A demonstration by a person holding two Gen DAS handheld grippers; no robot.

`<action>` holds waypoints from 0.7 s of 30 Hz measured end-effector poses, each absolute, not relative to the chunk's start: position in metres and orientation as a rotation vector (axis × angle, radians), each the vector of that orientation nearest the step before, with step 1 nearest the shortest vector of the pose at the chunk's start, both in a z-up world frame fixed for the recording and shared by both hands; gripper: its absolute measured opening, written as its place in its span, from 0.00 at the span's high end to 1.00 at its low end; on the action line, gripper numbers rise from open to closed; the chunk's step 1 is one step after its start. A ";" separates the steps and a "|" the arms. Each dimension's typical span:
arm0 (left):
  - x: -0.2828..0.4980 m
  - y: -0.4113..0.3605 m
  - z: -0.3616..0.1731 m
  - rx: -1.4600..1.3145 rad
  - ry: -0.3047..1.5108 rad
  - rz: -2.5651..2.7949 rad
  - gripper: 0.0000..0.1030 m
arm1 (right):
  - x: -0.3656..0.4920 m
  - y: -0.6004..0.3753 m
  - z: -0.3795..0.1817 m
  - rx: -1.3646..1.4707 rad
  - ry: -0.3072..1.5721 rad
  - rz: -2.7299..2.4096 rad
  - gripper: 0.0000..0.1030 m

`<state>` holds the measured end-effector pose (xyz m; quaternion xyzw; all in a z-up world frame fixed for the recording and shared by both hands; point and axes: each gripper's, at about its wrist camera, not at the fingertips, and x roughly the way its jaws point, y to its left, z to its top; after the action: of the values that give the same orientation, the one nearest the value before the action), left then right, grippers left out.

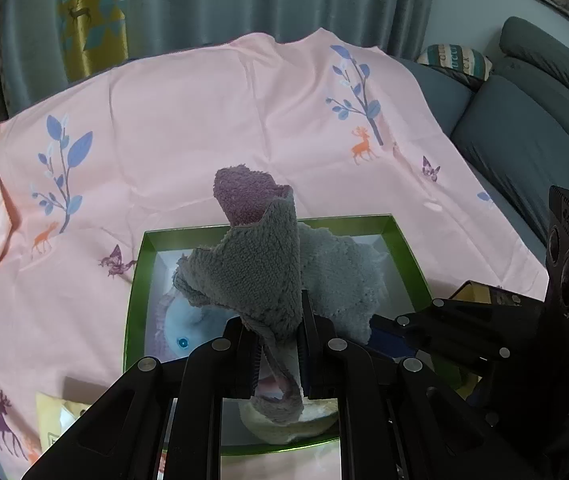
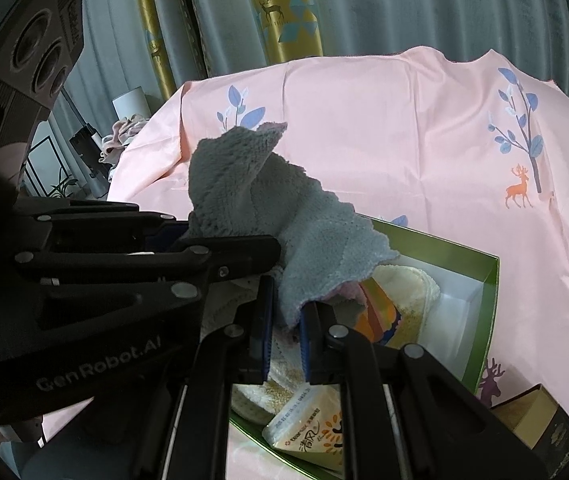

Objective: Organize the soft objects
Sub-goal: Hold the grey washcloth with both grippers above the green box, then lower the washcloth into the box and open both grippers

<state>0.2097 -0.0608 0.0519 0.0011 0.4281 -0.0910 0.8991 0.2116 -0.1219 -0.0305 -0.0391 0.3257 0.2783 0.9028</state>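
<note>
A grey fluffy cloth [image 1: 256, 276] with a purple underside hangs over the green box [image 1: 136, 280]. My left gripper [image 1: 278, 354] is shut on one end of it. My right gripper [image 2: 286, 330] is shut on the other end of the cloth [image 2: 244, 184]; it shows at the right of the left wrist view [image 1: 388, 330]. Inside the box lie a pale blue plush toy with a blue eye [image 1: 182, 334], a cream fluffy cloth [image 2: 408, 284] and a colourful item [image 2: 376, 316]. The left gripper crosses the right wrist view [image 2: 172, 240].
The box [image 2: 488, 300] stands on a pink sheet [image 1: 204, 120] printed with trees and deer. A tissue pack [image 2: 312, 428] lies at the box's near edge. A dark and gold carton [image 2: 540, 424] stands at the right. A grey sofa [image 1: 532, 136] is beyond the sheet.
</note>
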 end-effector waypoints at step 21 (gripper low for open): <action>0.213 -0.053 0.044 -0.003 0.907 -0.166 0.88 | 0.217 -0.115 -0.036 -0.103 0.707 0.563 0.87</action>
<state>0.2133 -0.0529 0.0438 -0.0014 0.4377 -0.0800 0.8955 0.2171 -0.1154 -0.0363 -0.0497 0.3415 0.2718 0.8983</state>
